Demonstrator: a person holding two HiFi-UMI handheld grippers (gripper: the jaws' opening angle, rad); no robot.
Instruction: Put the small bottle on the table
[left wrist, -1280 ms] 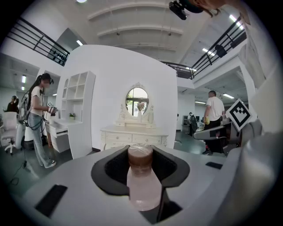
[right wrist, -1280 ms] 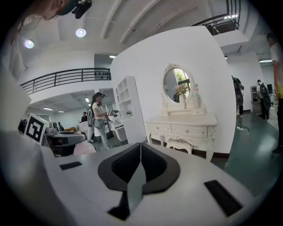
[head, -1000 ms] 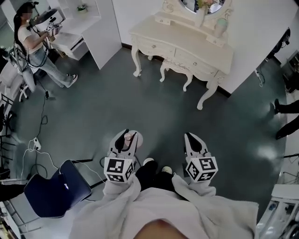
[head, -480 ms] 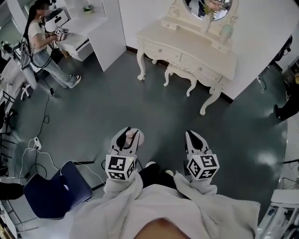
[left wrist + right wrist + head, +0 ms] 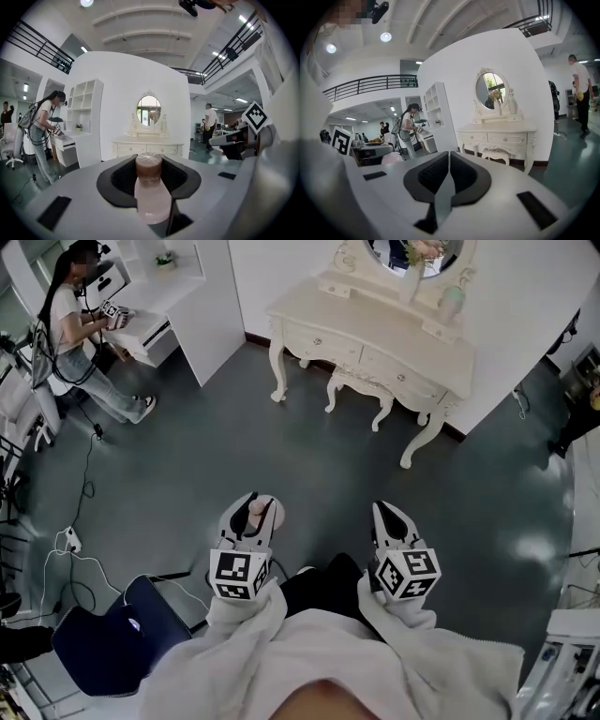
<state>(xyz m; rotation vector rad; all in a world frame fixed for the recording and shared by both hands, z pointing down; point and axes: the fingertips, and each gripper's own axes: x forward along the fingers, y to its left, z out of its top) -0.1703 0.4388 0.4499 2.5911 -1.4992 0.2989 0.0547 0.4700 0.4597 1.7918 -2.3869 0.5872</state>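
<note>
The small bottle [image 5: 149, 193] is pale pink with a brownish cap. My left gripper [image 5: 149, 176] is shut on it, with the dark pads pressed against its neck. In the head view the bottle [image 5: 260, 514] sits in the left gripper [image 5: 251, 505] over the grey floor, low and left of centre. My right gripper [image 5: 448, 164] is shut with nothing between its jaws; it is level with the left one at lower right [image 5: 383, 512]. The cream dressing table [image 5: 375, 329] with an oval mirror stands well ahead by the white wall, and also shows in the left gripper view [image 5: 147, 145].
A matching stool [image 5: 361, 382] is tucked under the dressing table. A dark blue chair [image 5: 111, 638] and floor cables [image 5: 66, 549] lie at lower left. A person [image 5: 70, 329] stands at a white desk [image 5: 155, 310] at upper left. Another person [image 5: 581, 89] walks at far right.
The head view has shifted a little as the wearer steps; a dark trouser leg now covers the shoes. Both grippers keep their places, the bottle still in the left one.
</note>
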